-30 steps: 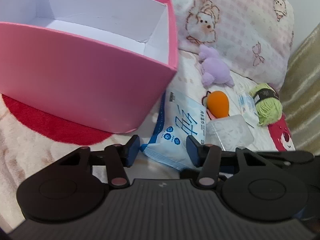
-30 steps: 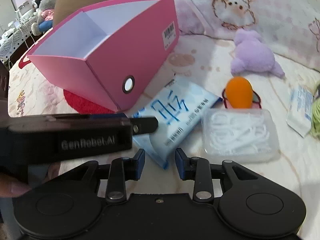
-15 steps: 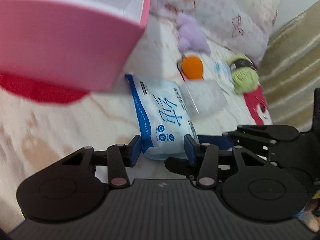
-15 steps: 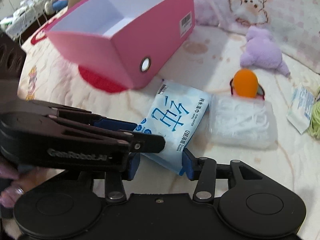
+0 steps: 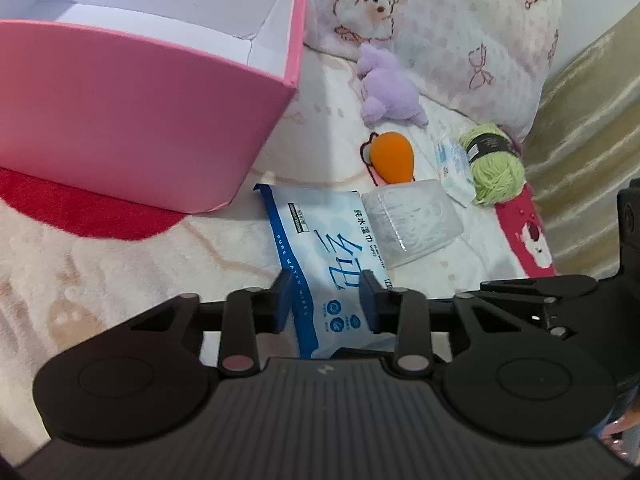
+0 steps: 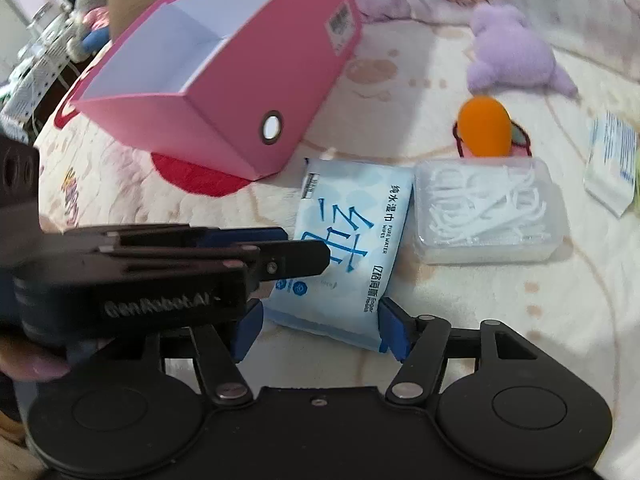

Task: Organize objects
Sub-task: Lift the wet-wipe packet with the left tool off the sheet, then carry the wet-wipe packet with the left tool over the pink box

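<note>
- The right hand-held gripper (image 6: 320,330) has its blue fingers (image 6: 390,330) spread either side of the near end of a blue wet-wipes pack (image 6: 348,240) lying on the bed (image 6: 500,300).
- The left hand-held gripper (image 6: 304,254) reaches in from the left, its tip over the pack's left edge.
- A clear floss-pick box (image 6: 488,210) sits just beside the pack.
- An open pink box (image 6: 240,92) stands behind, with an orange sponge (image 6: 484,126) and purple plush (image 6: 516,52) further right.

Pink box (image 5: 132,120), lilac plush toy (image 5: 390,90)
</note>
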Motion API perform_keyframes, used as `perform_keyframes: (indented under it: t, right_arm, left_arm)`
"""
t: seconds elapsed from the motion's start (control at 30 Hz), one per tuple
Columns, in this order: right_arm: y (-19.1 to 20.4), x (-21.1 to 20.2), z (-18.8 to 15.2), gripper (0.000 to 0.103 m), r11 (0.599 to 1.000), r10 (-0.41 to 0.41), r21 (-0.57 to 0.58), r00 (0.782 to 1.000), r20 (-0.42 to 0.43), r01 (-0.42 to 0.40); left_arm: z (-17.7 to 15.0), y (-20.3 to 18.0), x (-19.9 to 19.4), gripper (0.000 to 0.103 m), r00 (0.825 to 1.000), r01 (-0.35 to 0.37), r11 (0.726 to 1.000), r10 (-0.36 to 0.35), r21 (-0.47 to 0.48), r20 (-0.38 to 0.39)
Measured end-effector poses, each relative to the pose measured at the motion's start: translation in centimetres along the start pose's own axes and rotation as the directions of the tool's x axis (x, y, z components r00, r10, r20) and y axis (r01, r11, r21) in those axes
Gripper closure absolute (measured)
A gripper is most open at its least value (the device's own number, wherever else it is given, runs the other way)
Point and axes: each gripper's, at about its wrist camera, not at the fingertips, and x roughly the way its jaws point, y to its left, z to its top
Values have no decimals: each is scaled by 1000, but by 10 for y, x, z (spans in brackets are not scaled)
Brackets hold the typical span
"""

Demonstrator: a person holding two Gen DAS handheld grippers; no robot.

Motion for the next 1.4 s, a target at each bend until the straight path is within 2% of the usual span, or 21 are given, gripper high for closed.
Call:
perform_keyframes:
  t: [0.4, 0.6, 0.7, 1.07, 1.4]
  right_arm:
    - [2, 20, 5, 28, 1000, -20, 3, 1000, -5, 20]
    - [6, 12, 4, 39, 999, -26, -29, 999, 19, 27]
    - [7, 5, 1, 42, 999, -31, -35, 999, 28, 32]
    - [25, -21, -9, 40, 999, -3, -34, 999, 46, 4]
    - [49, -46, -24, 39, 999, 35, -43, 992, 120, -30]
  left_arm:
    - [0, 5, 13, 74, 1000, -11, 999, 10, -45, -15]
    - [0, 3, 11, 74, 1000, 11, 999, -11, -36, 0]
    - [-1, 1, 8, 74, 1000, 31, 999, -31, -44, -4]
    - [-6, -15, -25, 75, 999, 39, 999, -39, 6, 10]
    - [-1, -30, -66, 75, 1000, -18, 998, 19, 62, -9]
